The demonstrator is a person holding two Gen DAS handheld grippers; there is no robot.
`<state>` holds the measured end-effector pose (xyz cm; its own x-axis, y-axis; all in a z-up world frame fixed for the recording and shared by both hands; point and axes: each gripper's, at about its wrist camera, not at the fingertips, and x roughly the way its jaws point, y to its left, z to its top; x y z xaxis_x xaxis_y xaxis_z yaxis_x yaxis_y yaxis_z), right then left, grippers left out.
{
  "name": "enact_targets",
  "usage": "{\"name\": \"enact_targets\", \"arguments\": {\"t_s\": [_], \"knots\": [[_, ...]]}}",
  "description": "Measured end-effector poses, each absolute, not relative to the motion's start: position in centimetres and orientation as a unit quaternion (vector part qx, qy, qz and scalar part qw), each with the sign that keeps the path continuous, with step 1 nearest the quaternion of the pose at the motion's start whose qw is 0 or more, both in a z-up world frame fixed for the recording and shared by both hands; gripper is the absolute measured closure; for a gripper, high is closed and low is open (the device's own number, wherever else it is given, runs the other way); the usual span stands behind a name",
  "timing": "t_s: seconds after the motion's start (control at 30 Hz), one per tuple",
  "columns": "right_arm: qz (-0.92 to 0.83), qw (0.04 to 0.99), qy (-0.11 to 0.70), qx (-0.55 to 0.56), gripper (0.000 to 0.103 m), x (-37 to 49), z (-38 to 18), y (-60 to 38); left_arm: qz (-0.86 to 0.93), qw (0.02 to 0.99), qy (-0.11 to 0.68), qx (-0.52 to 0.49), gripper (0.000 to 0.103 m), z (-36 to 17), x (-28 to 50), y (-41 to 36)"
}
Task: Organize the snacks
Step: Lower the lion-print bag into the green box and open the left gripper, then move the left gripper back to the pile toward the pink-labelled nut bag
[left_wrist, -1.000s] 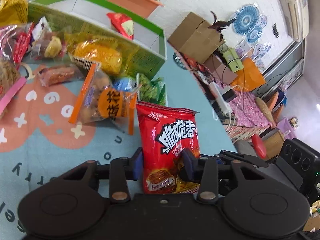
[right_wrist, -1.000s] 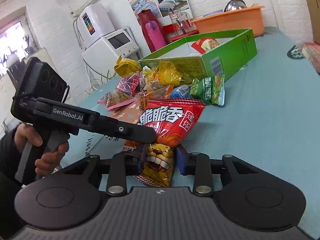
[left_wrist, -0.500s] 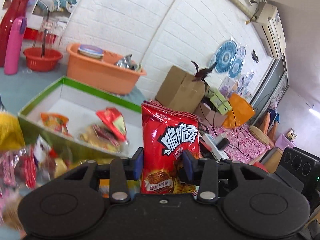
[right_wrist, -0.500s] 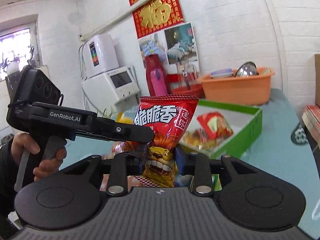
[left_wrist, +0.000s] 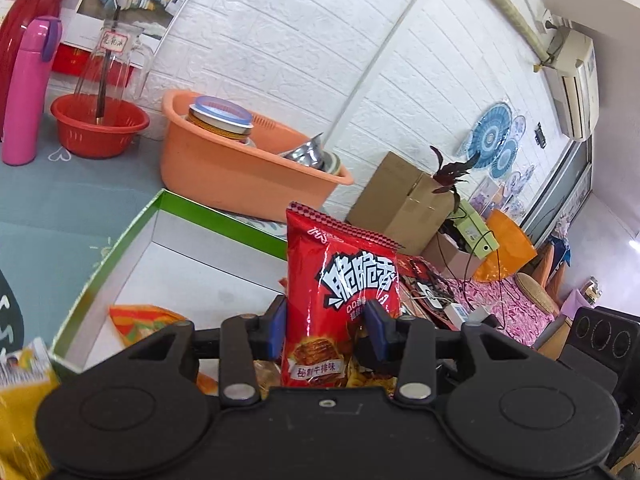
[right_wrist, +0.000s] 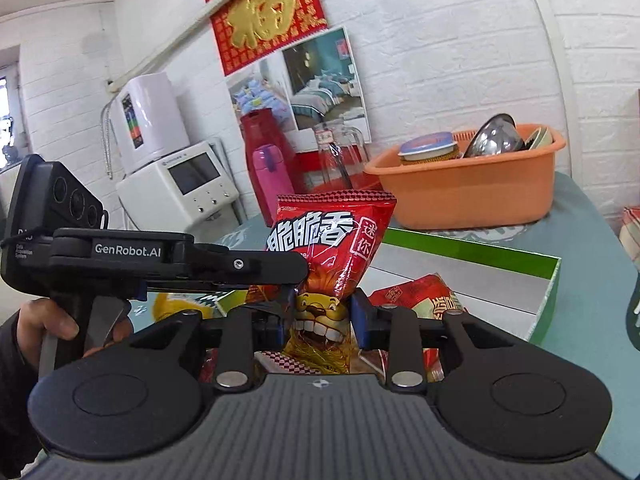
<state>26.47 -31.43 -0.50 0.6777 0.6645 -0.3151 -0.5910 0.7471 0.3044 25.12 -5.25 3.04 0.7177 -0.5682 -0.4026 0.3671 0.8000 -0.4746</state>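
My left gripper [left_wrist: 326,330] is shut on a red snack bag [left_wrist: 344,288] and holds it upright over the green-rimmed box [left_wrist: 120,248]. My right gripper [right_wrist: 322,320] is shut on a second red snack bag with a lion on it [right_wrist: 328,260], held above the same box [right_wrist: 548,280]. The left gripper's body [right_wrist: 160,256] crosses the right wrist view just left of that bag. An orange-yellow packet [left_wrist: 140,318] and a red packet [right_wrist: 420,292] lie inside the box.
An orange basin [left_wrist: 240,168] with dishes stands behind the box. A red bowl [left_wrist: 98,128] and pink bottle [left_wrist: 26,92] stand at the back left. A yellow packet [left_wrist: 20,412] lies outside the box's near corner. A white appliance [right_wrist: 180,188] stands at the left.
Both grippers have lifted their bags from the table and carried them forward over the box. The snack pile has dropped out of view.
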Motion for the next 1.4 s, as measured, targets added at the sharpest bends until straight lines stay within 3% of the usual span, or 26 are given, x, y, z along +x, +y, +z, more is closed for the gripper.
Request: {"name": "enact_targets", "arguments": {"t_s": [0.07, 0.1, 0.13, 0.17, 0.2, 0.23, 0.27, 0.4, 0.77, 1.23, 1.4], "knots": [[0.34, 0.912, 0.21, 0.088, 0.048, 27.3, -0.9, -30.9, -0.251, 0.909, 0.277, -0.186, 0.061, 2.6, 26.2, -4.7], [0.338, 0.913, 0.213, 0.089, 0.048, 27.8, -1.1, -30.5, -0.247, 0.909, 0.28, -0.184, 0.052, 2.4, 26.6, -4.6], [0.336, 0.912, 0.218, 0.087, 0.044, 28.3, -1.4, -30.0, -0.243, 0.909, 0.286, -0.18, 0.022, 2.1, 26.9, -4.6], [0.332, 0.912, 0.225, 0.082, 0.042, 28.6, -1.7, -29.4, -0.238, 0.909, 0.294, -0.173, 0.001, 1.9, 27.3, -4.6], [0.327, 0.913, 0.235, 0.066, 0.036, 28.8, -2.0, -28.7, -0.229, 0.911, 0.301, -0.165, 0.0, 1.8, 27.4, -4.7], [0.318, 0.915, 0.245, 0.042, 0.009, 28.9, -2.2, -28.0, -0.217, 0.914, 0.305, -0.155, 0.0, 1.8, 27.2, -4.9], [0.306, 0.919, 0.248, 0.023, 0.0, 28.7, -2.3, -27.5, -0.21, 0.918, 0.301, -0.148, 0.0, 1.9, 26.6, -4.9], [0.297, 0.931, 0.21, -0.037, 0.0, 26.3, -1.8, -27.3, -0.233, 0.923, 0.279, -0.126, 0.0, 3.2, 24.3, -4.9], [0.279, 0.948, 0.15, -0.03, 0.0, 16.9, 2.8, -29.3, -0.223, 0.938, 0.232, -0.132, 0.0, 8.2, 14.6, -3.6], [0.309, 0.938, 0.145, 0.054, 0.0, 8.1, 3.9, -29.2, -0.16, 0.921, 0.292, -0.204, 0.0, 2.8, 5.1, 4.3], [0.353, 0.921, 0.121, 0.116, 0.0, 6.7, 5.5, -29.6, -0.151, 0.923, 0.277, -0.22, 0.0, 2.8, 3.3, 6.9]]}}
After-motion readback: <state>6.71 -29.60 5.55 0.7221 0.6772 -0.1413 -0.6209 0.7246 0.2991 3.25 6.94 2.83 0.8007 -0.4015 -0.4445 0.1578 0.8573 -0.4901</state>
